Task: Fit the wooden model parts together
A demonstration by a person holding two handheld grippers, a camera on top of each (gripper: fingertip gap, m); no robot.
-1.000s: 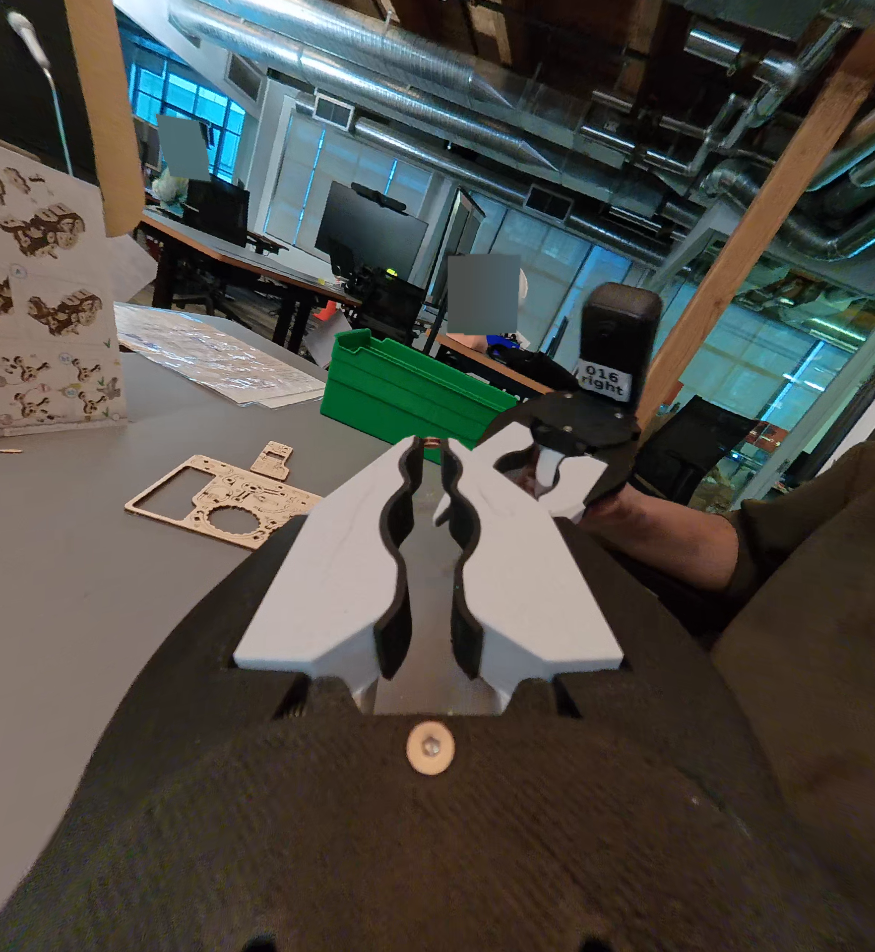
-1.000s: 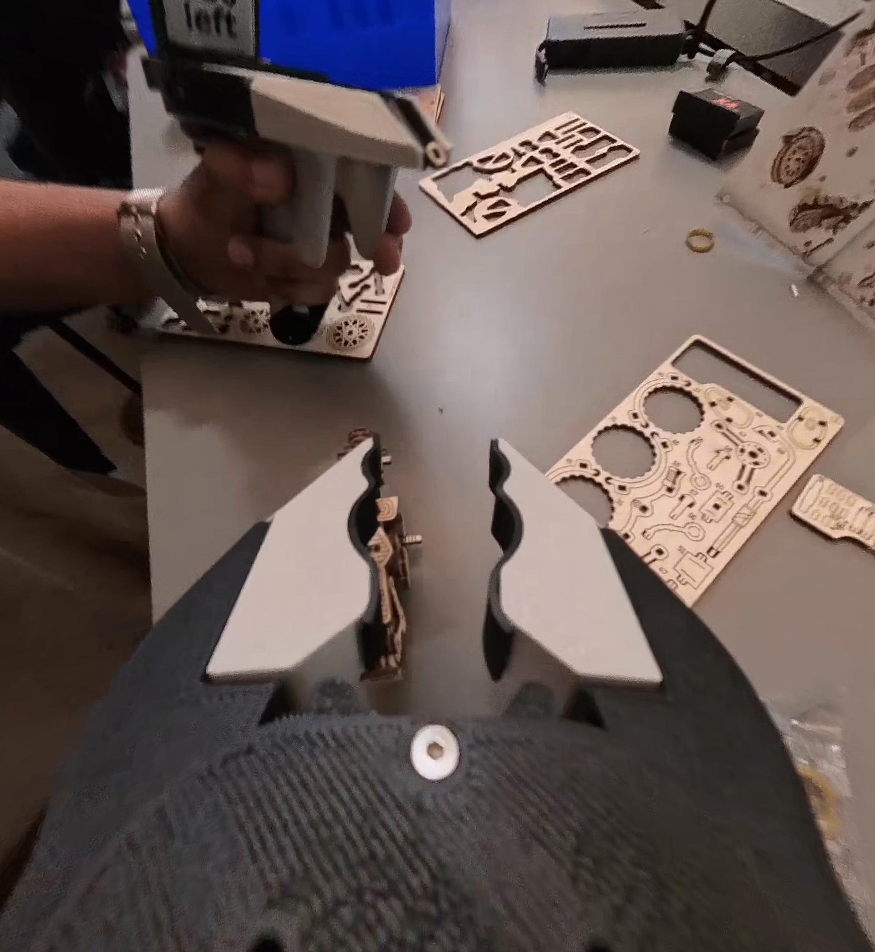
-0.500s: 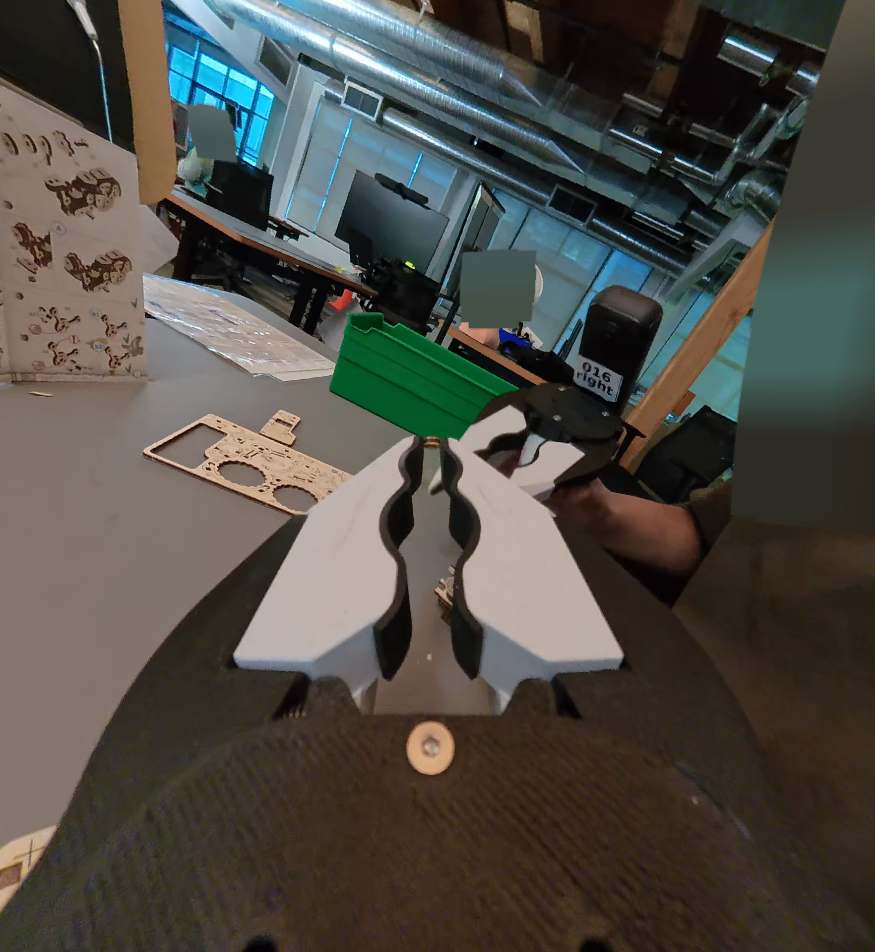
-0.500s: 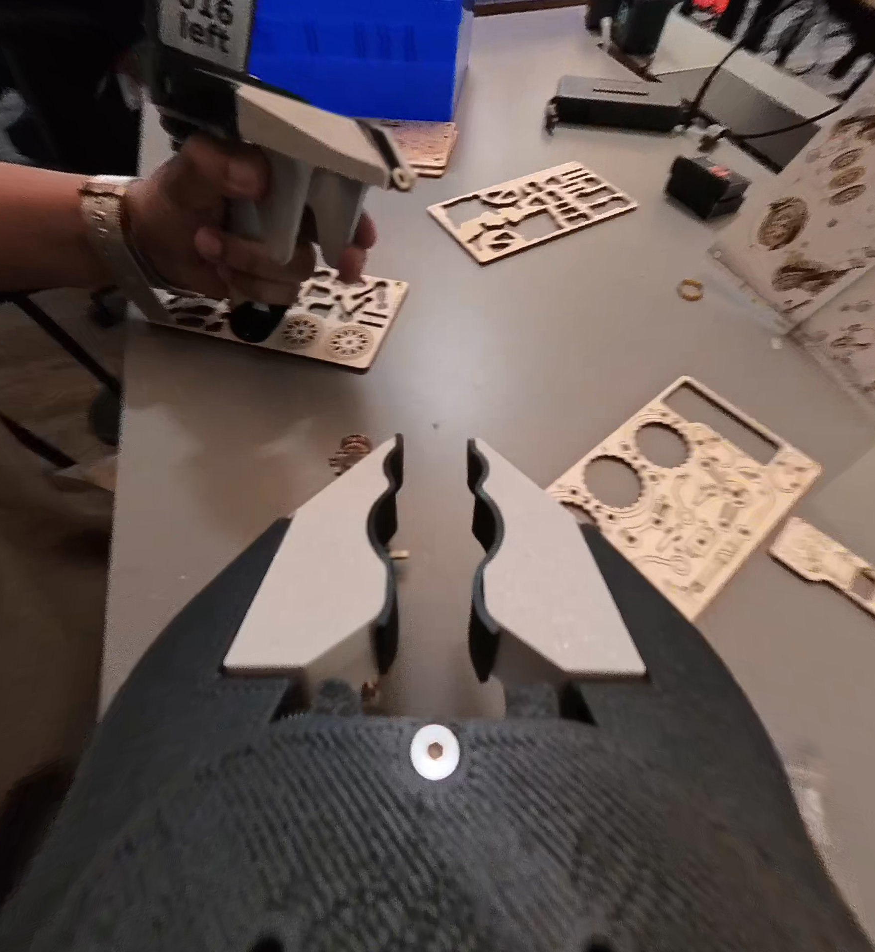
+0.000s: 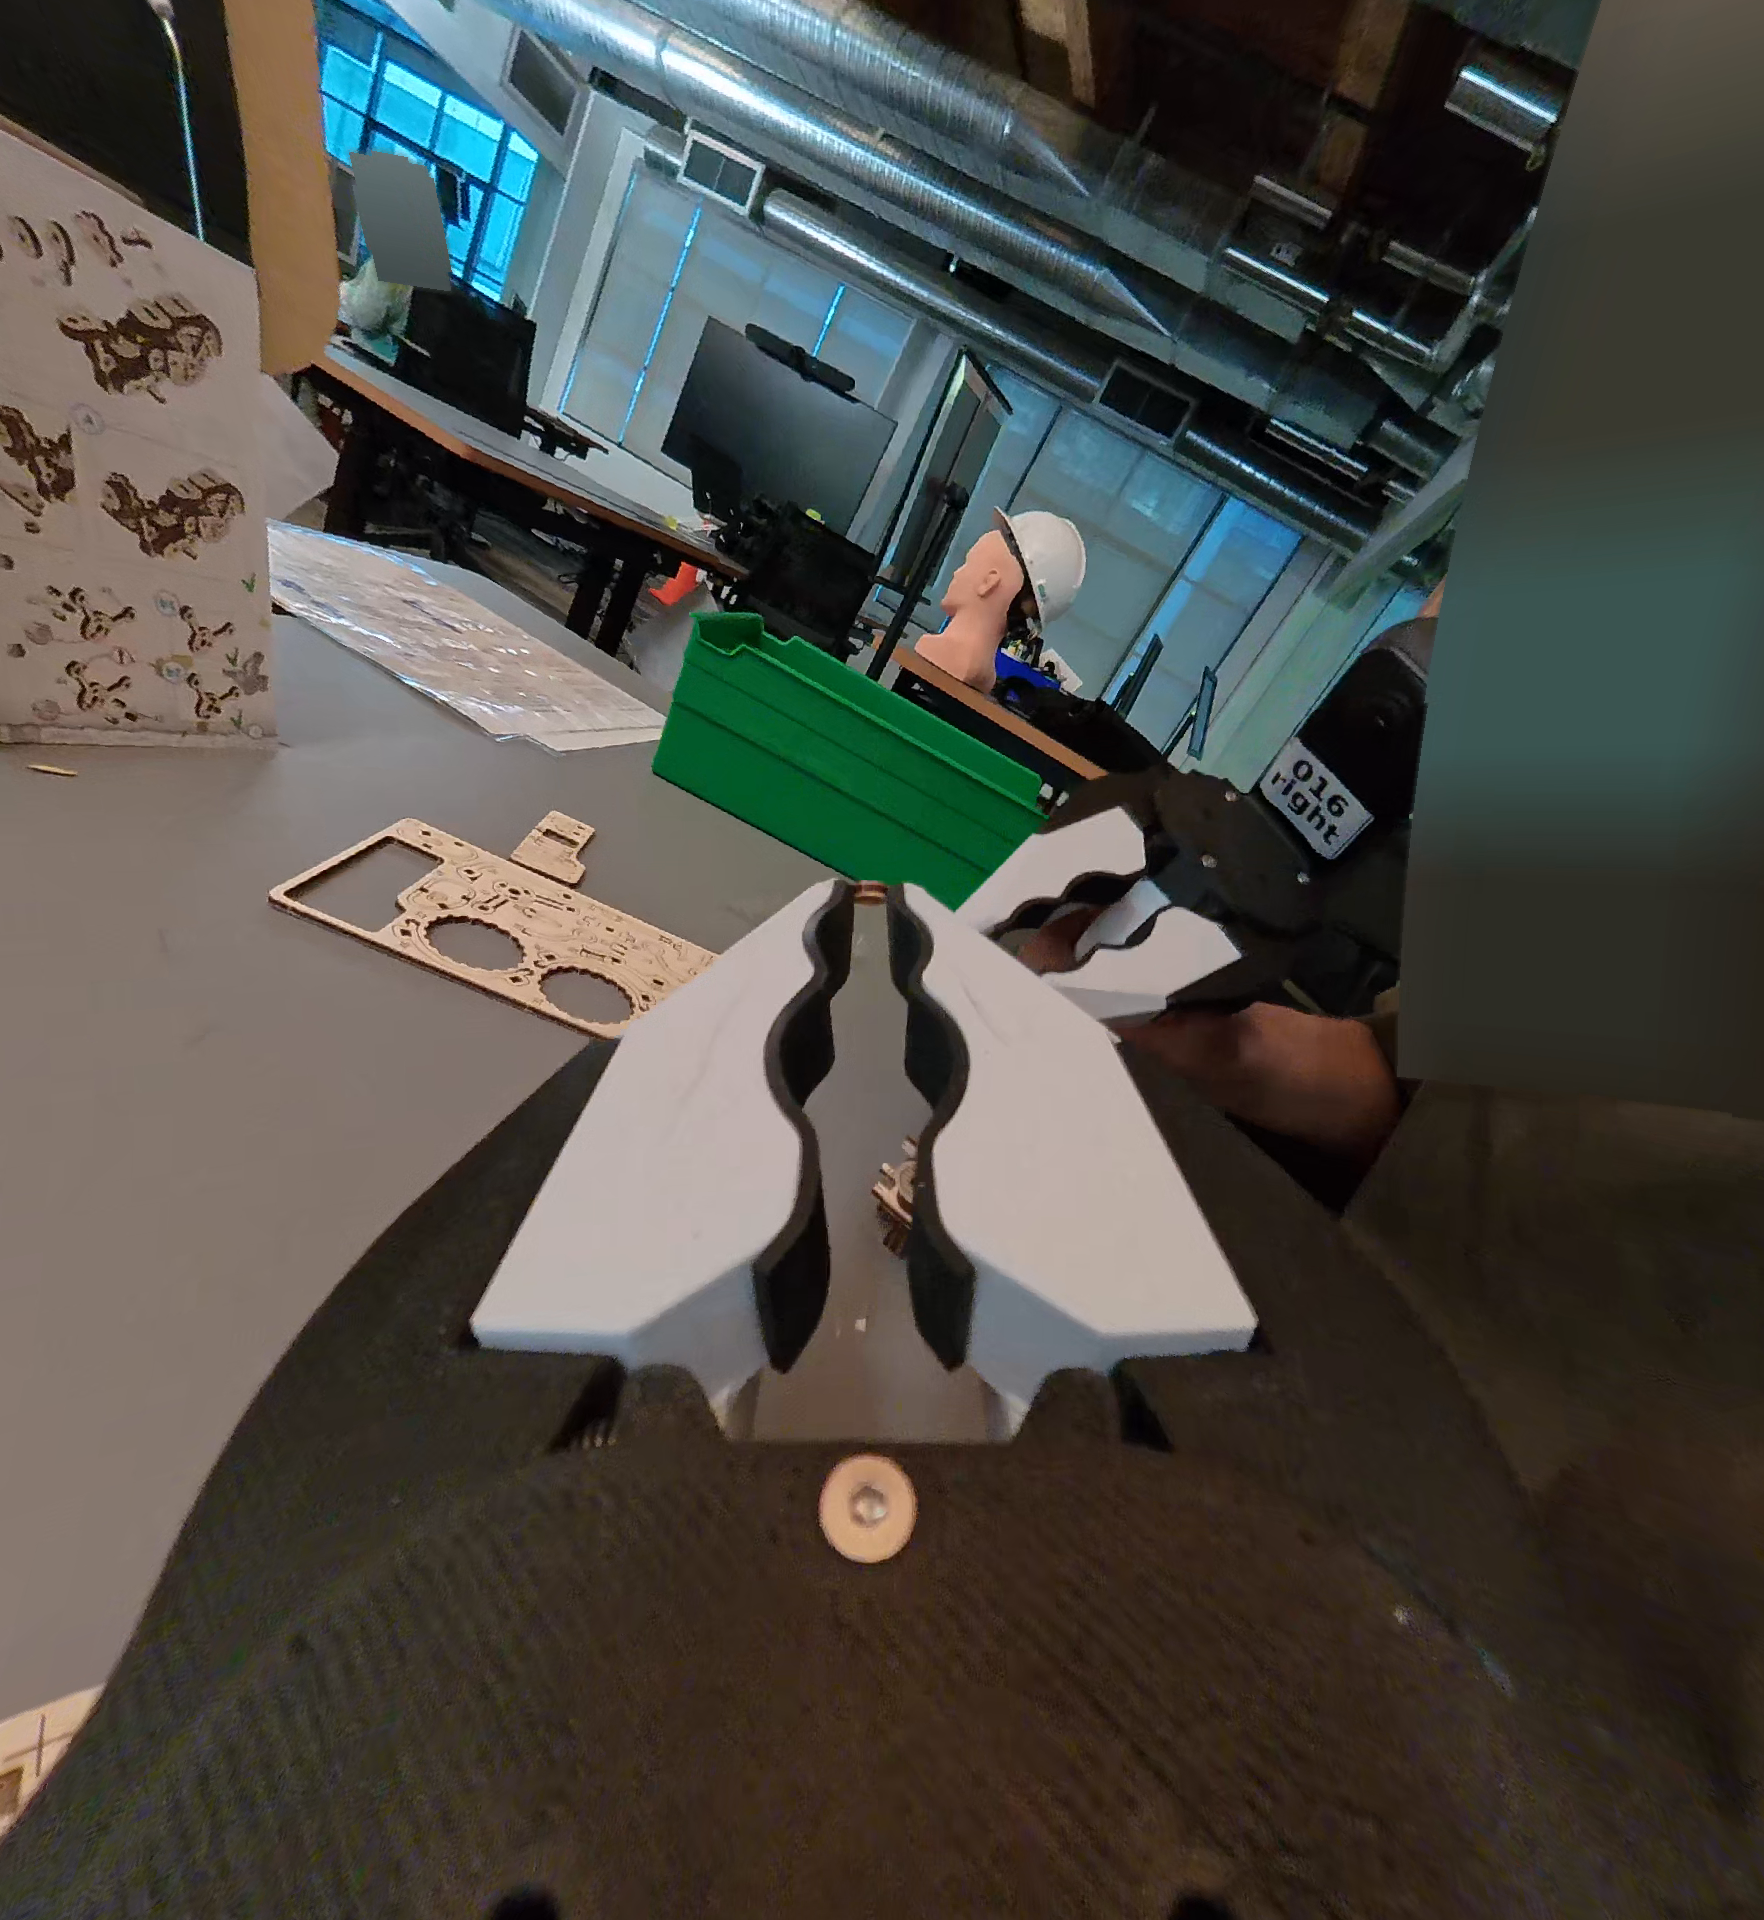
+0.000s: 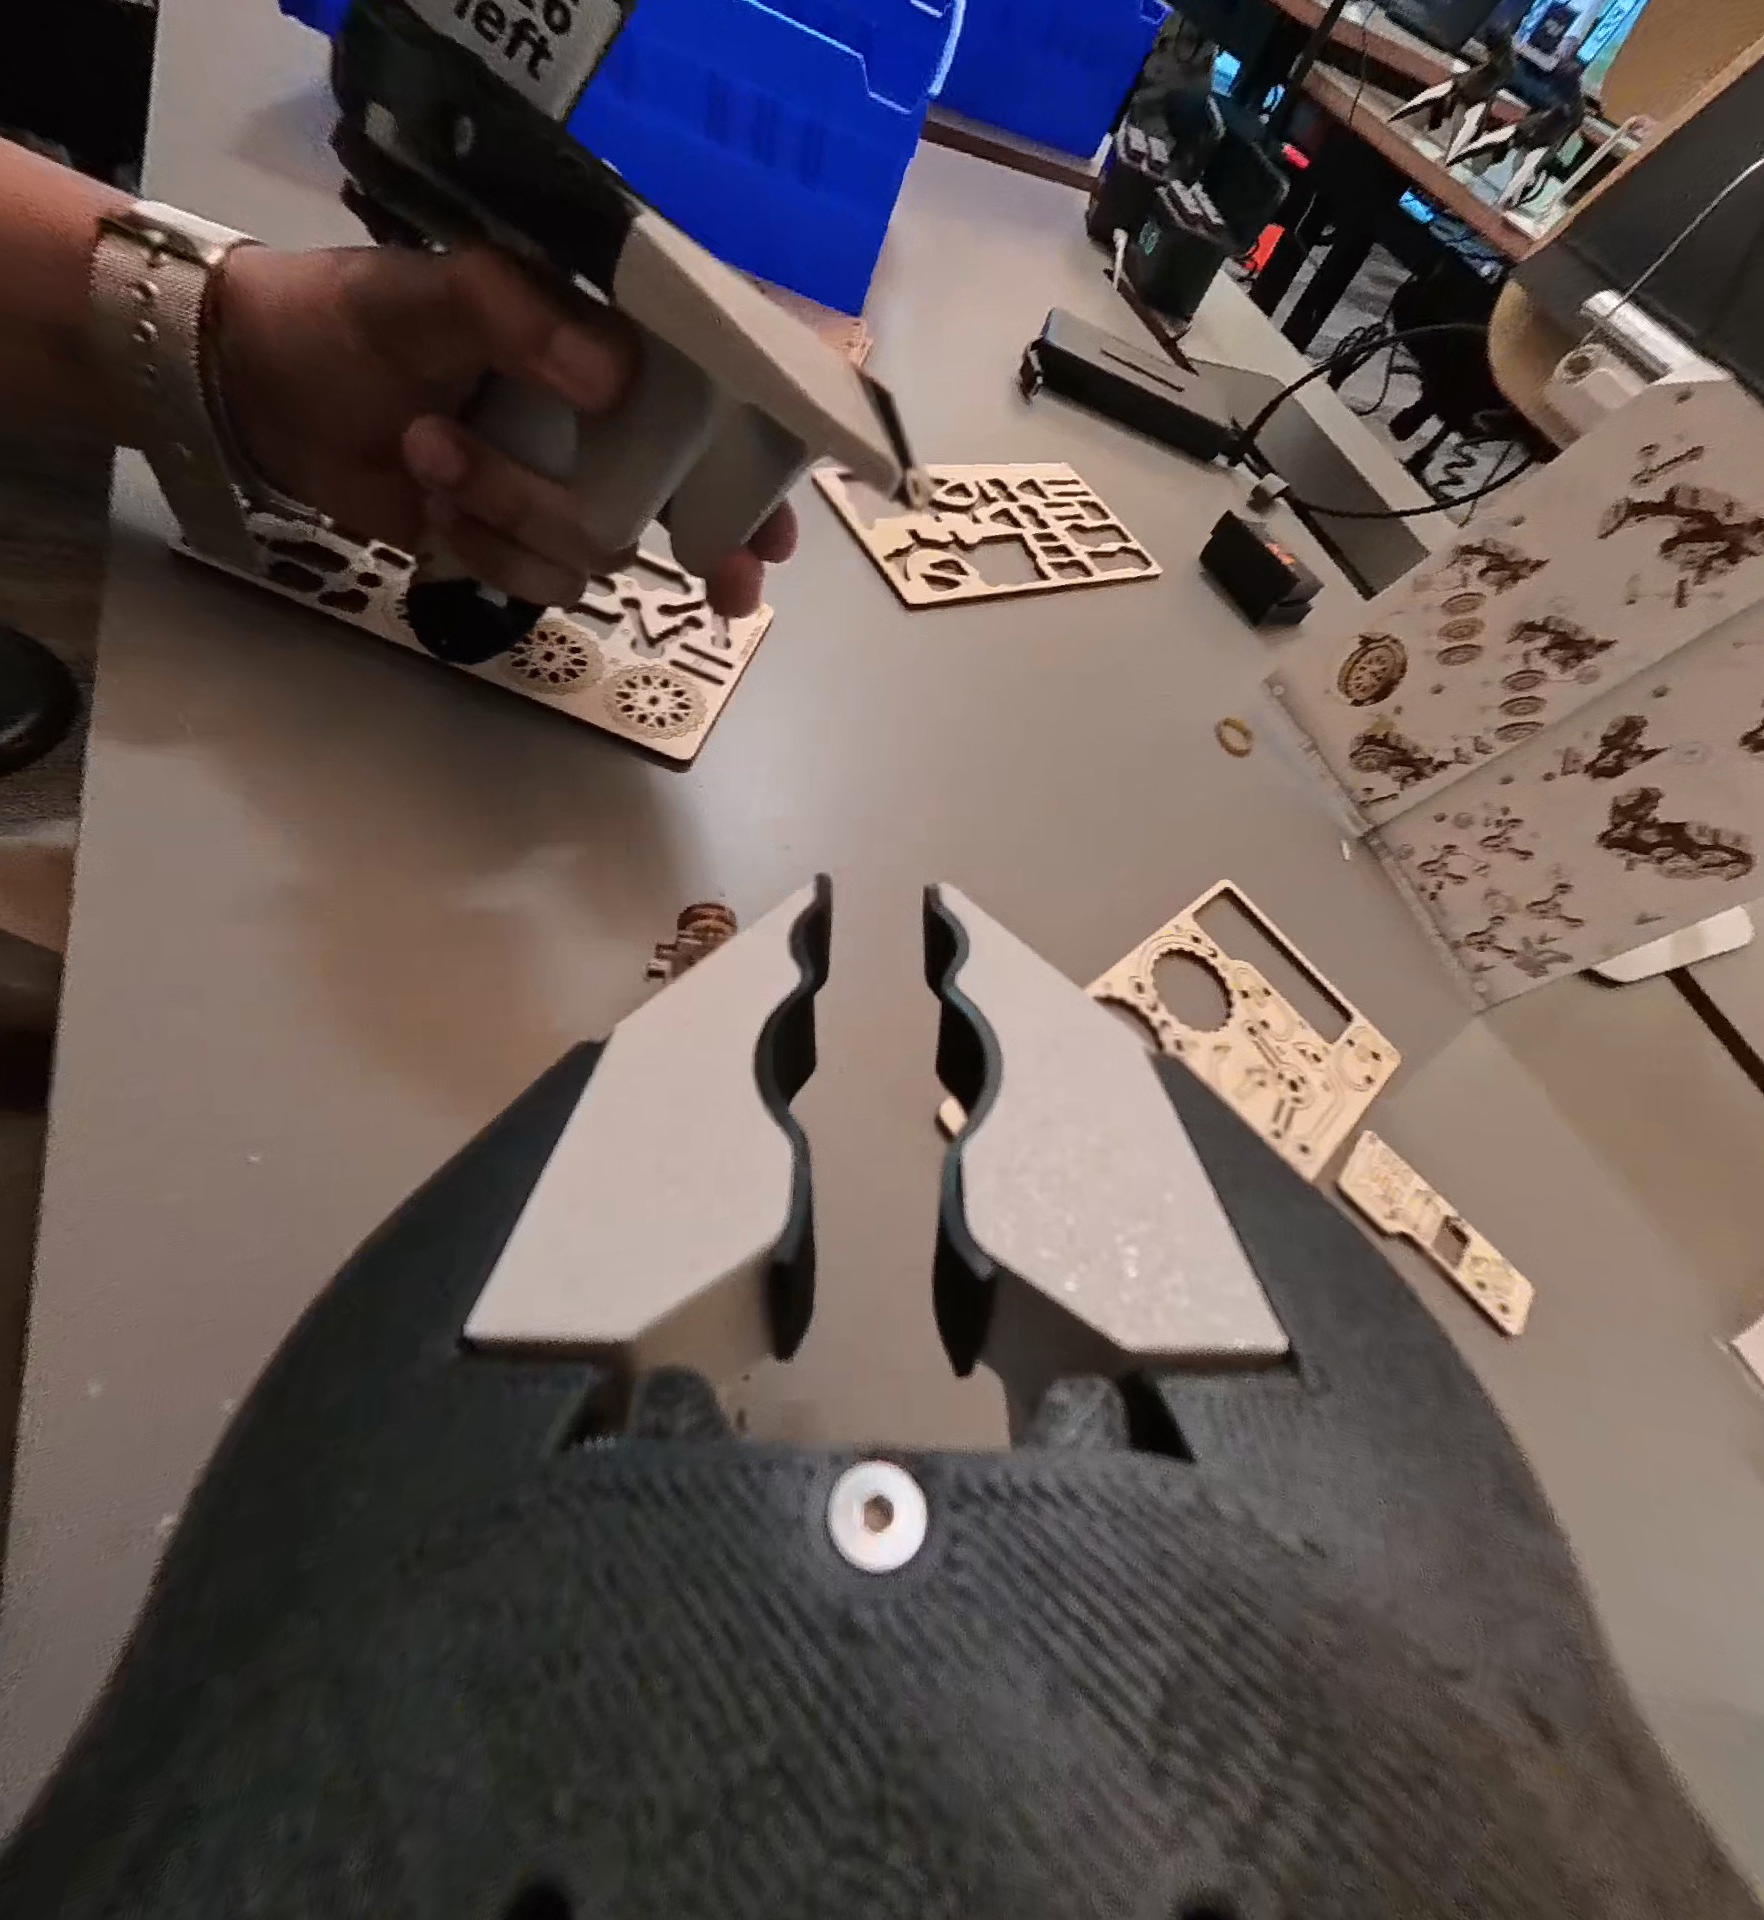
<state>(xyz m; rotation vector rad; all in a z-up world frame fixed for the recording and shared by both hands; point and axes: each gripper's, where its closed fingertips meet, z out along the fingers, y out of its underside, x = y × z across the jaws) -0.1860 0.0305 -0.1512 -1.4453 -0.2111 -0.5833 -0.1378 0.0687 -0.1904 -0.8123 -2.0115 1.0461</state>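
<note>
Left tool [image 5: 865,906] pinches a small ring [image 5: 866,891]; right tool [image 6: 876,902] gapes empty above bare table [image 6: 390,935].

My left gripper [image 5: 865,906] pinches a small round wooden part [image 5: 866,891] at its very tips, raised above the grey table [image 6: 390,883]. The partly built wooden assembly [image 6: 693,933], brown and knobbly, lies on the table just left of my right gripper's [image 6: 876,902] fingertips, not touching them. A small pale wooden piece [image 6: 951,1115] lies on the table beneath my right finger, only partly visible.
</note>
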